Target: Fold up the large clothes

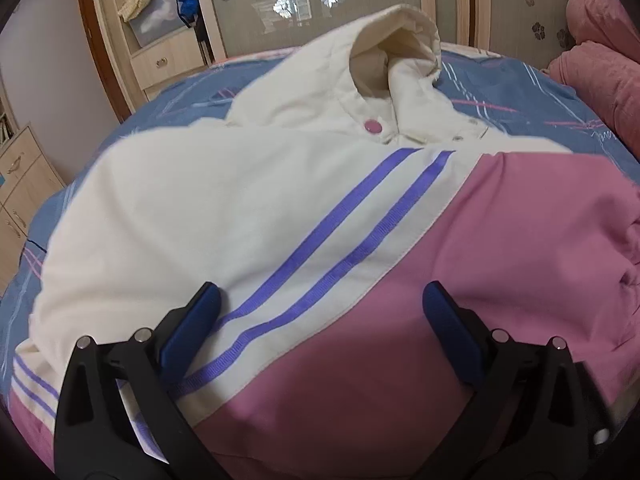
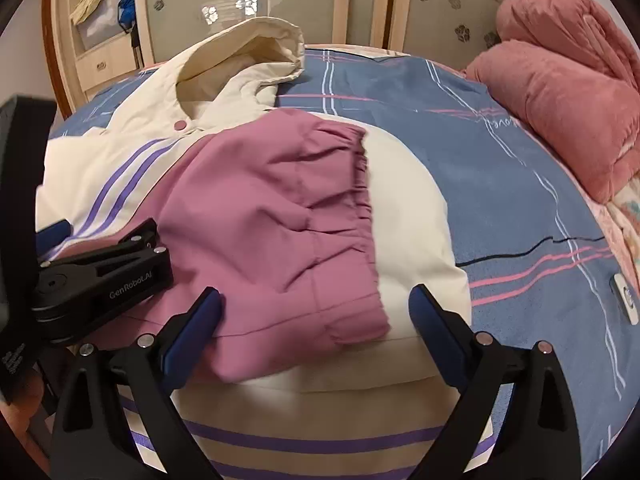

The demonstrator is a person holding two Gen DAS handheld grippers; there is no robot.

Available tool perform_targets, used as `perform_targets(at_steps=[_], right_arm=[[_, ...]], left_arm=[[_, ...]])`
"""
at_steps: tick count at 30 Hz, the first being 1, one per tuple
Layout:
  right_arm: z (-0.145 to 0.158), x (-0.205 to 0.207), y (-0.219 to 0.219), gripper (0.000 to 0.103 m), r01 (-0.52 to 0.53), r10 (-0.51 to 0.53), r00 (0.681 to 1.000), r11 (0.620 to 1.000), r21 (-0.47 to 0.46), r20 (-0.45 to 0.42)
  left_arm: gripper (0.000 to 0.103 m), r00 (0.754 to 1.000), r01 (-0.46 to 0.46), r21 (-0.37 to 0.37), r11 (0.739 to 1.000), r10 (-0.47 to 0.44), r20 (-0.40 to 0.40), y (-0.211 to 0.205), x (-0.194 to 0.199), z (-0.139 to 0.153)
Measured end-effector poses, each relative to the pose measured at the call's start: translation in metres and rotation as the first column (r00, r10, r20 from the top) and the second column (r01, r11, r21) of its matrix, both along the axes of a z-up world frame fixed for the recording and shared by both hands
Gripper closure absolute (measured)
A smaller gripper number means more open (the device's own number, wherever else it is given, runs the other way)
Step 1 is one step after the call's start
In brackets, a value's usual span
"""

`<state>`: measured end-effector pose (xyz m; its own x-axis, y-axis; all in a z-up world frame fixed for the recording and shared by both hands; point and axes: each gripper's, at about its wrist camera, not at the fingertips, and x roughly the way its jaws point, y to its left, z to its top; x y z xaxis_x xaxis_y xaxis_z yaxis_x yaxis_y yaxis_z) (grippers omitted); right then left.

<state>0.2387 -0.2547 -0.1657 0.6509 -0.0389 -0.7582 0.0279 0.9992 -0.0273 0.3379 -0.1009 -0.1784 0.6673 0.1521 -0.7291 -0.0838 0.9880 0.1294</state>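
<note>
A cream hooded jacket [image 1: 224, 200] with purple stripes and pink sleeve ends lies spread on the bed, hood [image 1: 396, 52] at the far side. In the right wrist view its pink sleeve [image 2: 272, 208] is folded across the cream body, the gathered cuff [image 2: 360, 200] pointing right. My left gripper [image 1: 322, 296] hovers open over the striped sleeve, nothing clamped; it also shows at the left edge as the left gripper [image 2: 106, 228]. My right gripper [image 2: 316, 300] stands open over the pink sleeve's near corner, pads apart from the cloth.
The blue plaid bed sheet [image 2: 500, 200] runs off to the right. A rolled pink quilt [image 2: 560, 120] sits at the far right. A wardrobe [image 1: 320, 0] with glass doors and open shelves stands behind the bed. A small white object [image 2: 626, 298] lies at the right edge.
</note>
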Motion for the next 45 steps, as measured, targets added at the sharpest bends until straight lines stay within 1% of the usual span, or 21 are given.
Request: perform_targets(at_steps=[4,5,7,8,10,11,13,15,18,20,22,23,25,29,32,33,35,38,40,42,45], right_arm=[[-0.002,0.003,-0.003,0.006,-0.004,0.004,1.000,1.000,0.011,-0.002],[-0.002,0.003,-0.003,0.006,-0.003,0.003,1.000,1.000,0.012,-0.002],[-0.004,0.005,-0.001,0.004,-0.002,0.002,1.000,1.000,0.003,-0.001],[-0.005,0.006,0.001,0.004,-0.005,0.005,1.000,1.000,-0.009,-0.004],[-0.004,0.004,0.003,0.004,-0.003,0.003,1.000,1.000,-0.023,0.008],[0.001,0.002,0.002,0.004,0.001,-0.001,0.999,1.000,0.001,0.033],[0.009,-0.003,-0.004,0.004,-0.010,0.004,0.997,0.997,0.081,0.076],[0.013,-0.003,-0.008,0.004,0.005,-0.015,0.996,0.994,0.109,0.090],[0.001,0.007,-0.007,0.004,0.020,-0.022,0.999,0.997,0.073,0.029],[-0.003,0.010,-0.003,0.004,0.026,-0.027,0.999,0.998,0.052,0.022],[-0.002,0.010,0.001,0.004,0.019,-0.020,0.999,0.999,0.034,0.027],[-0.002,0.010,0.001,0.004,0.015,-0.016,0.999,0.999,0.030,0.027],[-0.004,0.011,0.002,0.004,0.011,-0.011,1.000,1.000,0.020,0.023],[-0.004,0.012,0.001,0.003,0.009,-0.009,1.000,1.000,0.022,0.021],[-0.004,0.011,-0.001,0.003,0.010,-0.010,1.000,0.999,0.037,0.024],[-0.004,0.011,-0.001,0.003,0.010,-0.011,1.000,0.999,0.040,0.024],[-0.004,0.011,0.000,0.003,0.010,-0.011,1.000,0.999,0.038,0.023],[-0.005,0.011,0.001,0.003,0.010,-0.011,1.000,1.000,0.029,0.024],[-0.005,0.010,0.001,0.003,0.010,-0.011,1.000,1.000,0.028,0.024],[-0.005,0.010,0.001,0.002,0.007,-0.007,1.000,0.999,0.031,0.026],[-0.006,0.011,0.004,0.001,0.003,-0.004,1.000,1.000,0.020,0.025]], left_arm=[[0.002,0.992,0.011,0.006,1.000,-0.011,0.126,-0.003,-0.022,0.021],[0.002,0.993,0.005,0.022,1.000,-0.008,0.122,-0.003,-0.021,0.020],[0.002,1.000,-0.010,0.050,0.999,0.009,0.010,0.001,-0.006,-0.001],[0.002,1.000,-0.011,0.027,1.000,0.011,-0.019,0.005,-0.002,-0.009],[0.002,1.000,-0.016,0.016,1.000,0.016,-0.004,0.007,-0.002,-0.004],[0.002,1.000,-0.020,0.020,1.000,0.020,0.007,0.006,-0.004,-0.001],[0.002,0.992,-0.073,0.047,0.996,0.068,0.106,0.008,-0.013,0.016],[0.002,0.980,-0.083,0.029,0.996,0.076,0.185,0.011,-0.017,0.032],[0.002,0.990,-0.049,-0.010,0.999,0.050,0.129,0.008,0.001,0.037],[0.002,0.995,-0.047,-0.003,0.999,0.047,0.085,0.004,0.012,0.031],[0.002,0.997,-0.052,0.031,0.998,0.053,-0.048,-0.003,0.034,0.006],[0.002,0.995,-0.059,0.037,0.998,0.062,-0.082,-0.005,0.039,-0.006],[0.002,0.997,-0.058,0.025,0.998,0.059,-0.042,-0.004,0.038,-0.014],[0.002,0.998,-0.056,0.013,0.998,0.057,-0.036,-0.001,0.034,-0.011],[0.002,0.993,-0.106,0.068,0.992,0.101,0.068,0.005,0.009,0.011],[0.002,0.984,-0.128,0.092,0.988,0.114,0.138,0.013,-0.004,0.022],[0.002,0.972,-0.158,0.100,0.982,0.137,0.191,0.029,-0.015,0.032],[0.002,0.965,-0.228,0.050,0.973,0.218,0.144,0.069,-0.014,0.036],[0.002,0.959,-0.269,-0.053,0.962,0.272,0.073,0.103,-0.012,0.025],[0.002,0.961,-0.270,-0.101,0.958,0.274,0.028,0.119,-0.011,0.008],[0.002,0.964,-0.257,-0.059,0.965,0.260,0.057,0.113,-0.012,-0.005]])
